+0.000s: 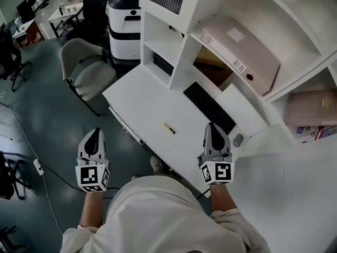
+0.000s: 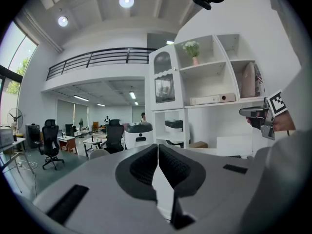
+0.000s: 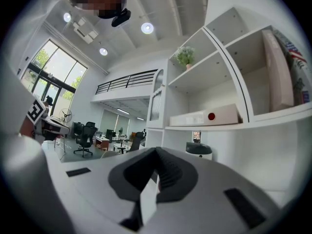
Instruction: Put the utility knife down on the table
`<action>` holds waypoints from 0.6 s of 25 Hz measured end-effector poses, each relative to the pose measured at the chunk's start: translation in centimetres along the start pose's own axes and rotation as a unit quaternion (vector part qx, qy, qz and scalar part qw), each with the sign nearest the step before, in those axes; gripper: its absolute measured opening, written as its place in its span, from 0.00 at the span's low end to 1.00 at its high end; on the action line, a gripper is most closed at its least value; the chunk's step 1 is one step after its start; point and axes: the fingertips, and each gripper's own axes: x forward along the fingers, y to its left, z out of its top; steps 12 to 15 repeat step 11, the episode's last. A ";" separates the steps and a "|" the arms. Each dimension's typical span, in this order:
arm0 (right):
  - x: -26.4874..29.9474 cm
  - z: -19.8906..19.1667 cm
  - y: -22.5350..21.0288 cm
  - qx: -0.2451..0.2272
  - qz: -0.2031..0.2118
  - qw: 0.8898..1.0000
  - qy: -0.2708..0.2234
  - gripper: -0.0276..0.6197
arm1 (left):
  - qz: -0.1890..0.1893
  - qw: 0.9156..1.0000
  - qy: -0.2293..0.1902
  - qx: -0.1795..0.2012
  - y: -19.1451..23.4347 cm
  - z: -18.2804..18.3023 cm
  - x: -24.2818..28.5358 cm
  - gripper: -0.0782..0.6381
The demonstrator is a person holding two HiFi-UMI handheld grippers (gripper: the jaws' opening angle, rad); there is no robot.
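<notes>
The utility knife [image 1: 169, 128], a small yellow and black thing, lies flat on the white desk [image 1: 142, 96], with nothing touching it. My right gripper [image 1: 211, 125] hovers to the right of it, near the keyboard's front end, jaws shut and holding nothing. My left gripper [image 1: 95, 132] hangs over the floor beyond the desk's left edge, also shut and empty. In the left gripper view the pads of the left gripper [image 2: 158, 147] meet at the tip. The right gripper view shows the right gripper [image 3: 157, 152] closed, facing the shelves. Neither gripper view shows the knife.
A black keyboard [image 1: 209, 107] and a mouse [image 1: 238, 139] lie on the desk under the white shelf unit [image 1: 184, 46]. A binder [image 1: 239, 51] lies on a shelf. A grey chair [image 1: 87, 70] and a printer [image 1: 124, 20] stand beyond the desk's left end.
</notes>
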 end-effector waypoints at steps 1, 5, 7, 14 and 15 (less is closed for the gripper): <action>0.0 0.0 0.0 0.000 0.001 1.000 0.000 0.05 | 0.000 1.000 0.000 0.000 0.0 0.0 0.0 0.12; 0.1 -0.1 0.0 -0.002 0.003 1.000 0.001 0.05 | 0.001 1.000 0.001 0.001 0.0 0.0 -0.2 0.12; 0.2 -0.2 0.0 -0.002 0.003 1.000 0.002 0.05 | 0.001 1.000 0.001 0.001 0.0 0.0 -0.2 0.12; 0.3 -0.3 -0.1 -0.003 0.004 1.000 0.003 0.05 | 0.002 1.000 0.004 0.002 -0.1 -0.1 -0.1 0.12; 0.3 -0.3 -0.1 -0.003 0.004 1.000 0.003 0.05 | 0.002 1.000 0.004 0.002 -0.1 -0.1 -0.1 0.12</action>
